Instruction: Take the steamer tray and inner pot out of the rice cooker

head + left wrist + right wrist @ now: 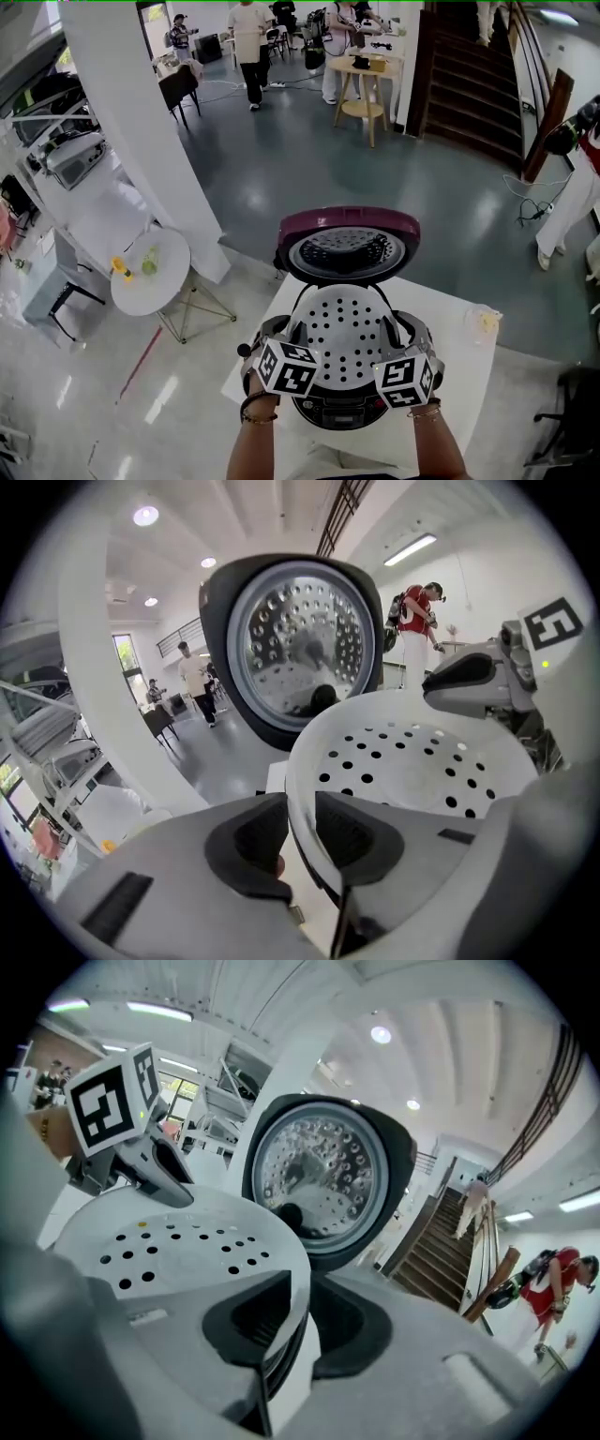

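The white perforated steamer tray (342, 326) hangs just above the rice cooker (339, 412), whose purple lid (349, 246) stands open behind it. My left gripper (284, 339) is shut on the tray's left rim and my right gripper (405, 343) on its right rim. In the left gripper view the rim of the tray (422, 766) sits pinched between the dark pads of the left gripper (302, 832). The right gripper (298, 1321) clamps the tray (178, 1232) the same way. A dark, shiny wall shows right under the rim between both pairs of jaws; it looks like the inner pot, mostly hidden.
The cooker stands on a white table (459, 375) with a small clear cup (483, 323) at its right edge. A round white side table (150, 272) and a white pillar (141, 122) are to the left. Stairs and several people are far behind.
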Demonstrator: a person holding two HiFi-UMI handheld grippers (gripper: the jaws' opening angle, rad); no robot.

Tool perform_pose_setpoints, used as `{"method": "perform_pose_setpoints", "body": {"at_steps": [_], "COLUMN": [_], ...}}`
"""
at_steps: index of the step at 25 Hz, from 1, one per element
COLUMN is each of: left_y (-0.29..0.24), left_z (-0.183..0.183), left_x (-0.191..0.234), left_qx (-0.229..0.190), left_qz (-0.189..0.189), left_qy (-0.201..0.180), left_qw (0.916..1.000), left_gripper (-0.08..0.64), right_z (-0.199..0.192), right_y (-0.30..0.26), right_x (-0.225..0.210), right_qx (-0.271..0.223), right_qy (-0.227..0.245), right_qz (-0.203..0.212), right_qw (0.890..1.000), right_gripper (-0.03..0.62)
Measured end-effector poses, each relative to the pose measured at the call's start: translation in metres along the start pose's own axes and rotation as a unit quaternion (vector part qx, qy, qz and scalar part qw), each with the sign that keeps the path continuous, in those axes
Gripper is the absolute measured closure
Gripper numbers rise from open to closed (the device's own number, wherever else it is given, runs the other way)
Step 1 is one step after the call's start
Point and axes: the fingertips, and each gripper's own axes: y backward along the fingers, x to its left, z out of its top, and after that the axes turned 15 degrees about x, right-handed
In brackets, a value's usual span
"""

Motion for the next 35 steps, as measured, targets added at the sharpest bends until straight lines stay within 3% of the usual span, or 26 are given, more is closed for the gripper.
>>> {"method": "perform_pose_setpoints", "body": {"at_steps": [7,11,17,26,32,35], "left_y": [0.063,0.085,0.101,0.102,0.059,0.017], "left_z": [0.041,0.067,0.096,0.124,0.105,0.08], "left_x": [-0.021,-0.062,-0.145,-0.289,-0.362,-0.376], "left_qx": [-0.105,-0.143,-0.169,-0.167,-0.125,-0.094], "left_qz": [-0.018,-0.047,-0.1,-0.14,-0.157,-0.152], "left_qy": [0.003,-0.018,-0.049,-0.08,-0.062,-0.027], "left_qw": [0.9943,0.9884,0.9793,0.9727,0.9778,0.9835], "left_gripper": [0.489,0.494,0.497,0.497,0.497,0.497], "right_z": [-0.007,-0.034,-0.088,-0.207,-0.285,-0.311], "right_y": [0.051,0.087,0.141,0.181,0.163,0.131], "right_x": [-0.033,-0.069,-0.125,-0.199,-0.218,-0.21], "right_qx": [-0.033,-0.035,-0.036,0.0,0.026,0.032], "right_qy": [-0.038,-0.076,-0.128,-0.16,-0.168,-0.164], "right_qz": [-0.058,-0.099,-0.144,-0.169,-0.135,-0.1], "right_qw": [0.997,0.992,0.98,0.973,0.976,0.981], "right_gripper": [0.534,0.538,0.545,0.548,0.549,0.552]}}
